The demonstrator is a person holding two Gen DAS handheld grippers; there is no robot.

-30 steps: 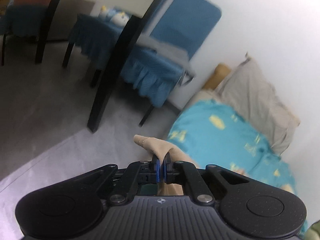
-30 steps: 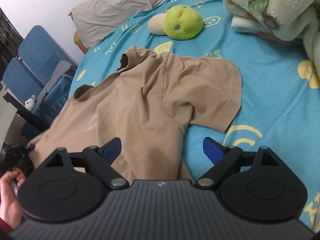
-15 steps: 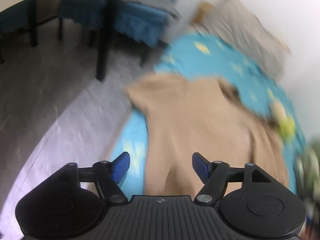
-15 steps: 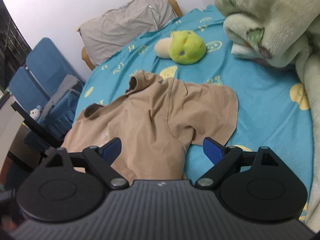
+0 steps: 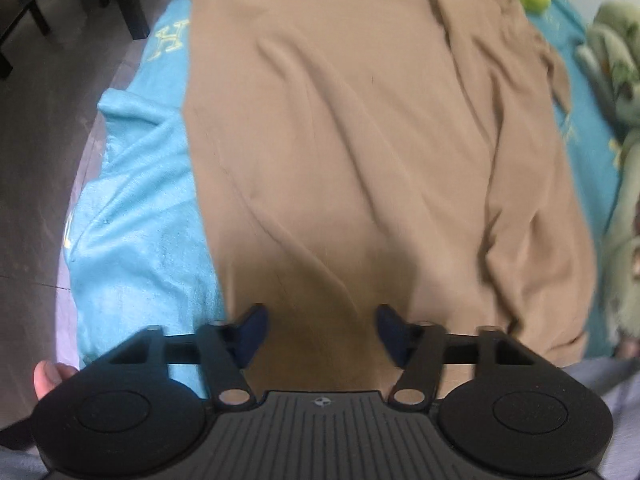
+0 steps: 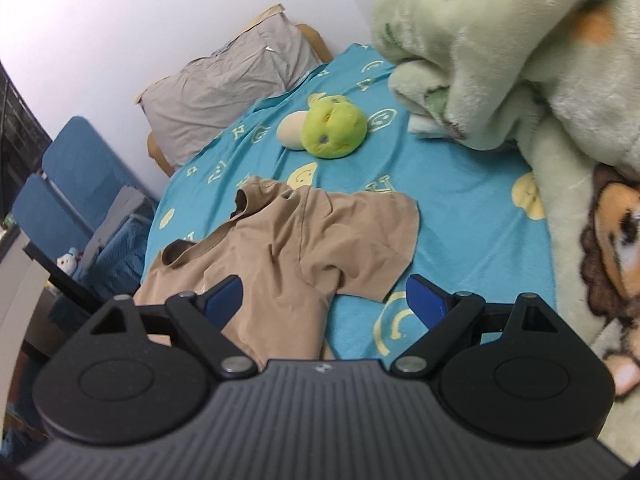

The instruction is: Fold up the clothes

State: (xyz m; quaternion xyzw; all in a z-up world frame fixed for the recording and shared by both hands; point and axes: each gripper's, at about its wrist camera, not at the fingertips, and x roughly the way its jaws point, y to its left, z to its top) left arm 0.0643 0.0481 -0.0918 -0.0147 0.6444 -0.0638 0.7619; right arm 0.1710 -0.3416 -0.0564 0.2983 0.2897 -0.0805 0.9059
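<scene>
A tan short-sleeved shirt lies spread and wrinkled on the teal bed sheet. My left gripper points almost straight down over the shirt's lower part. Its jaws are closing, still apart, and only flat cloth lies below the gap, none of it pinched. In the right wrist view the shirt shows its collar and one sleeve. My right gripper hovers wide open above the shirt's near edge, holding nothing.
A green plush toy and a grey pillow lie beyond the shirt. A pale green blanket is heaped at the right. Blue chairs stand beside the bed. Grey floor borders the bed's left edge.
The left gripper let go of the shirt's edge, opened, swung over the shirt and tipped downward; its jaws are now narrower than half a second ago. The right gripper rose slightly and stayed open.
</scene>
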